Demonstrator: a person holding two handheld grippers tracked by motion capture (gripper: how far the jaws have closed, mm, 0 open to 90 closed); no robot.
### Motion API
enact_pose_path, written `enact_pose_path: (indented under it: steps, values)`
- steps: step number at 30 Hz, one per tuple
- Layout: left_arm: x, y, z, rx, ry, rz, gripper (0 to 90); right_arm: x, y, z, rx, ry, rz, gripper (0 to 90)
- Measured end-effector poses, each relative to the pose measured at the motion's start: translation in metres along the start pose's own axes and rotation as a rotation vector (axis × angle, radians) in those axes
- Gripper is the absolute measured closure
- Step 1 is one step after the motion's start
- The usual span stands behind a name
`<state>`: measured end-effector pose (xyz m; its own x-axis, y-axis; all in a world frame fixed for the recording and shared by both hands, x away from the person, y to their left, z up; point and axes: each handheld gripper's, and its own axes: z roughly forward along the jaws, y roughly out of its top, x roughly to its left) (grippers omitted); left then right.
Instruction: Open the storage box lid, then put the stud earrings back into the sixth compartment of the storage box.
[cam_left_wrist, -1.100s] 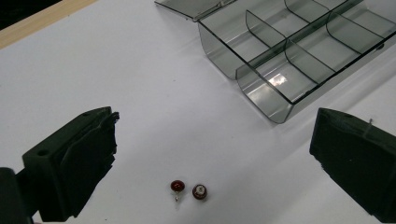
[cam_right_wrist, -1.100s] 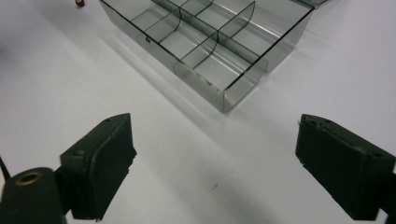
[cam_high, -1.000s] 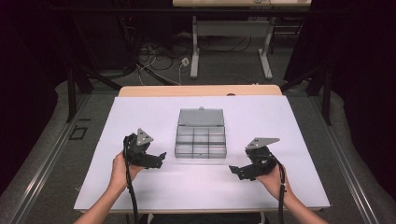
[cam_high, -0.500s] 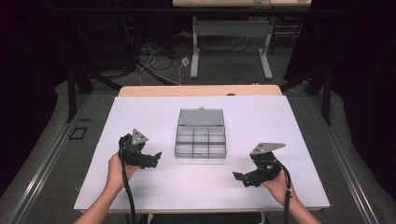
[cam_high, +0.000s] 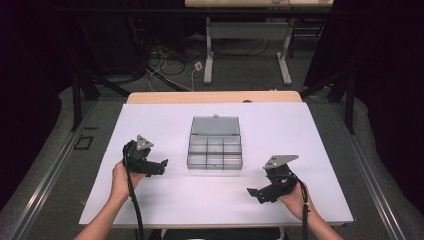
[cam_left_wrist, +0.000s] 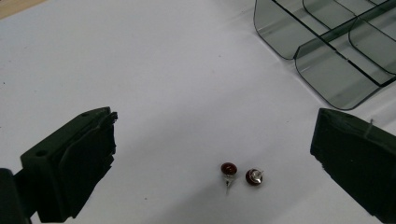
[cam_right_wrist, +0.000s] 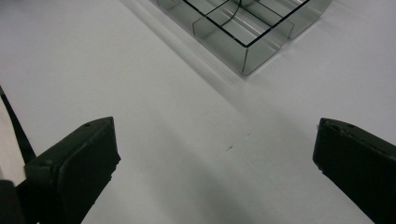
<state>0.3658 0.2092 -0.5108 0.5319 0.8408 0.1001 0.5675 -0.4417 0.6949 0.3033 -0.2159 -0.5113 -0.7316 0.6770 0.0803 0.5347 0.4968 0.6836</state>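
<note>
High view: the white sheet (cam_high: 165, 125) covered the table, and a clear grey box (cam_high: 215, 149) with its lid laid open toward the far side sat at the centre. The left gripper (cam_high: 161, 167) was held low over the sheet just left of the box's near corner, its jaws pointing right. The right gripper (cam_high: 256, 193) was held near the sheet, right of the box and nearer to the person, its jaws pointing left. Its jaws had just been opening, with nothing between them. A black cable trailed from each gripper toward the near edge.

Left gripper view: the left gripper (cam_left_wrist: 212, 149) stood wide open, holding nothing. Two small dark red studs (cam_left_wrist: 241, 173), each with a thin metal pin, lay side by side on the sheet (cam_left_wrist: 154, 70) between the jaws, a little toward the right one, touching neither. They were close together; whether they touched each other I could not tell. The box (cam_left_wrist: 327, 51) showed at the far right, its rounded compartments well apart from the studs.

Right gripper view: the right gripper (cam_right_wrist: 217, 149) stood wide open over bare sheet (cam_right_wrist: 93, 60), gripping nothing. A corner of the box (cam_right_wrist: 243, 32) lay at the far side, apart from both jaws.
</note>
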Motion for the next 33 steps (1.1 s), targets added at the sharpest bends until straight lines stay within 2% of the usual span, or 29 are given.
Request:
enact_pose_path:
  steps: [8,11,14,15,17,21,23,25,26,29,30,33]
  values:
    - [0.002,-0.001,-0.001,0.019,-0.001,-0.019,0.9,0.0,0.0,0.003,0.002,0.005,-0.008,0.1]
    - [0.002,-0.001,-0.001,0.026,-0.002,-0.011,3.1,0.0,0.0,0.003,0.007,0.021,0.014,0.1]
    - [0.003,-0.002,0.0,0.054,-0.012,-0.024,18.9,-0.001,-0.001,0.004,-0.013,0.031,0.021,0.1]
    - [0.003,-0.003,0.001,0.068,-0.016,-0.033,19.6,-0.001,-0.001,0.003,-0.004,0.03,0.017,0.1]
    - [0.006,-0.005,0.004,0.084,-0.037,-0.045,28.6,-0.001,-0.001,0.003,-0.001,0.034,0.014,0.1]
    - [0.01,-0.008,0.008,0.119,-0.067,-0.072,41.1,-0.001,-0.001,0.004,0.0,0.035,0.019,0.1]
    - [0.011,-0.01,0.009,0.125,-0.079,-0.088,46.1,-0.001,0.0,0.004,0.01,0.037,0.023,0.1]
    - [0.012,-0.01,0.01,0.138,-0.104,-0.087,50.9,-0.001,0.0,0.004,0.021,0.045,0.014,0.1]
    - [0.011,-0.011,0.011,0.134,-0.099,-0.086,53.3,-0.002,-0.001,0.004,0.021,0.047,0.012,0.1]
    - [0.008,-0.012,0.014,0.143,-0.119,-0.083,60.1,-0.001,-0.001,0.004,0.024,0.049,0.007,0.1]
    - [0.006,-0.013,0.015,0.136,-0.118,-0.096,61.6,-0.001,-0.001,0.004,0.024,0.047,0.008,0.1]
    - [0.006,-0.014,0.018,0.15,-0.121,-0.081,65.8,-0.001,-0.001,0.005,0.021,0.047,0.008,0.1]
